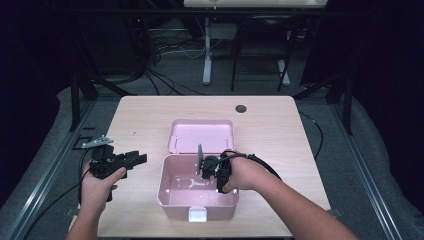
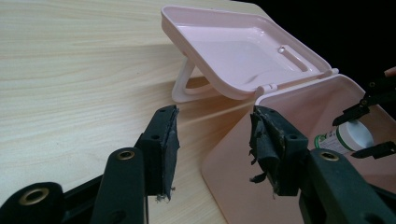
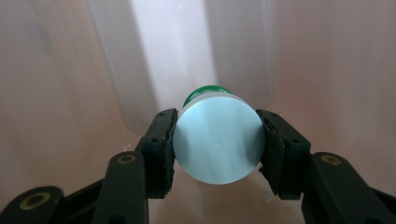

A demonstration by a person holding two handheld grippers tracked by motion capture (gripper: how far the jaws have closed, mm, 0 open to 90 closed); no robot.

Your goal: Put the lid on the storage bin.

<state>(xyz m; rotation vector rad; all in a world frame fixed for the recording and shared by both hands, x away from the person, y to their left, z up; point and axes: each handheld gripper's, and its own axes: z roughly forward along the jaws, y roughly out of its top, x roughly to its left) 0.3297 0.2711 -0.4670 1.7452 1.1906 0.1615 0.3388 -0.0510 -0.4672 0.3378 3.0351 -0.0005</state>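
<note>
A pink plastic box (image 1: 197, 205) stands open at the table's front middle, its lid (image 1: 201, 136) folded back flat behind it. My right gripper (image 1: 207, 175) reaches down into the box. Its pads press on both sides of the white cap of a small bottle (image 3: 219, 135) with a green label. The left gripper view shows the same bottle (image 2: 348, 137) low inside the box between those jaws. My left gripper (image 1: 140, 159) is held just left of the box, open, with nothing between its fingers (image 2: 163, 140).
The light wooden table (image 1: 280, 130) has bare surface on both sides of the box and behind the lid. A dark round hole (image 1: 241, 108) sits near its far edge. Cables trail from both grippers off the front edge.
</note>
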